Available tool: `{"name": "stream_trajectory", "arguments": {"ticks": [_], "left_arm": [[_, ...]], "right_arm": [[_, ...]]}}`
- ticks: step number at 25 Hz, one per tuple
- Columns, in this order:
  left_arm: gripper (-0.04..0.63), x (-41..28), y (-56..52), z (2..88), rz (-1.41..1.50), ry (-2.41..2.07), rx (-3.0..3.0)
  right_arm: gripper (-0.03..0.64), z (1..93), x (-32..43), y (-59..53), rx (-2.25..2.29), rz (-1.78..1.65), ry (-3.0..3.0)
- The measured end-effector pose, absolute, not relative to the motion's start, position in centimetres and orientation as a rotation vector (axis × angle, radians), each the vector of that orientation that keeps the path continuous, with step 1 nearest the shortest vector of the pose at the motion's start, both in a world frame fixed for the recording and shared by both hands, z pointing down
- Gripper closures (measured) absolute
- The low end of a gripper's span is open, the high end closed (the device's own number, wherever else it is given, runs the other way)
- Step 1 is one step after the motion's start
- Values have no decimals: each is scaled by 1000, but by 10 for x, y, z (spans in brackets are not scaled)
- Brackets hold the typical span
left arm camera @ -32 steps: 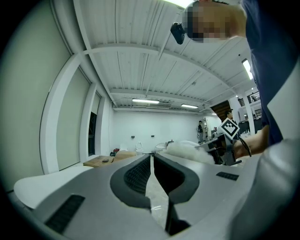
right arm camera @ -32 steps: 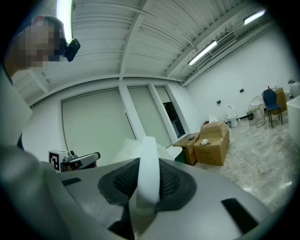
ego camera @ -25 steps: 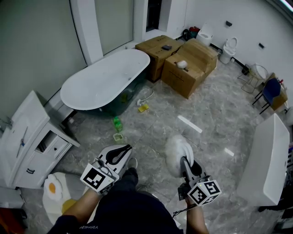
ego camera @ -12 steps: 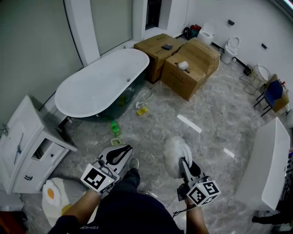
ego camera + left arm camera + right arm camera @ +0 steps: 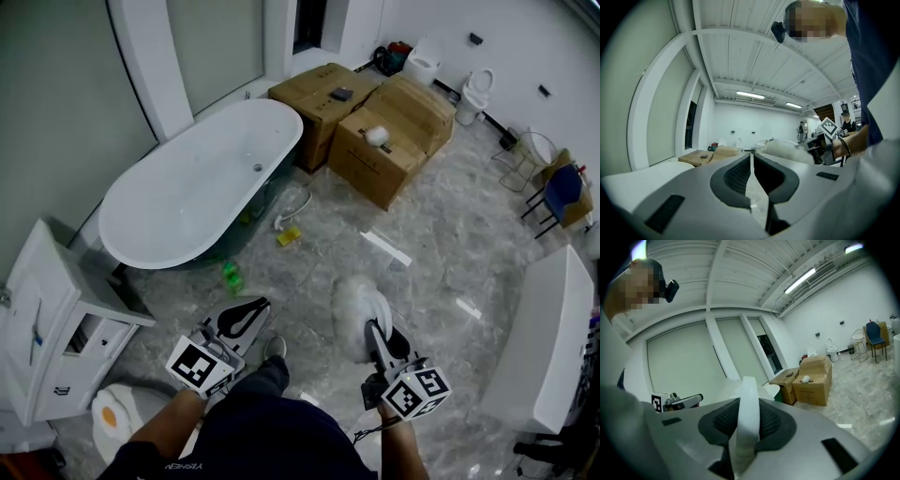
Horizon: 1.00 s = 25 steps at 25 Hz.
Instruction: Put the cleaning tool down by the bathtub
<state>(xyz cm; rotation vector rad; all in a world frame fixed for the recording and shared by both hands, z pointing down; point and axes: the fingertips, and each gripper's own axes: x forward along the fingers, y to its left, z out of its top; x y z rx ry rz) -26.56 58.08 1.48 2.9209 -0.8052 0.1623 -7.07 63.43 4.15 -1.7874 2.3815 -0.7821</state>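
The white oval bathtub (image 5: pixel 197 187) stands ahead and to the left in the head view. My right gripper (image 5: pixel 375 328) is shut on the cleaning tool, whose fluffy white head (image 5: pixel 354 302) sticks out past the jaws above the marble floor. In the right gripper view the tool's white handle (image 5: pixel 746 425) stands upright, clamped between the dark pads (image 5: pixel 772 420). My left gripper (image 5: pixel 259 304) is held beside it, jaws together with nothing in them; its own view shows the pads (image 5: pixel 736 176) nearly touching and the tool's fluffy head (image 5: pixel 783 150) off to the right.
Cardboard boxes (image 5: pixel 389 141) stand beyond the tub's far end. A white cabinet (image 5: pixel 47 319) is at the left, a long white unit (image 5: pixel 553 328) at the right. A green bottle (image 5: pixel 231 274), a yellow item (image 5: pixel 289 235) and a hose lie on the floor by the tub.
Both grippers and the view have moved forward toward the bathtub, which now sits nearer and lower in the picture. The grip on the tool is unchanged.
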Motion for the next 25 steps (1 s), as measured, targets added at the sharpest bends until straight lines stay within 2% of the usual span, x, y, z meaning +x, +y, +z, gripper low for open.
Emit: {"name": "stream_trajectory", "arguments": {"ticks": [11, 25], "left_arm": [[549, -265, 461, 11, 147, -724, 2952], [549, -257, 375, 10, 155, -723, 2976]], "right_arm": [[525, 34, -76, 524, -1848, -768, 2345], [525, 37, -56, 438, -1881, -765, 2324]]}}
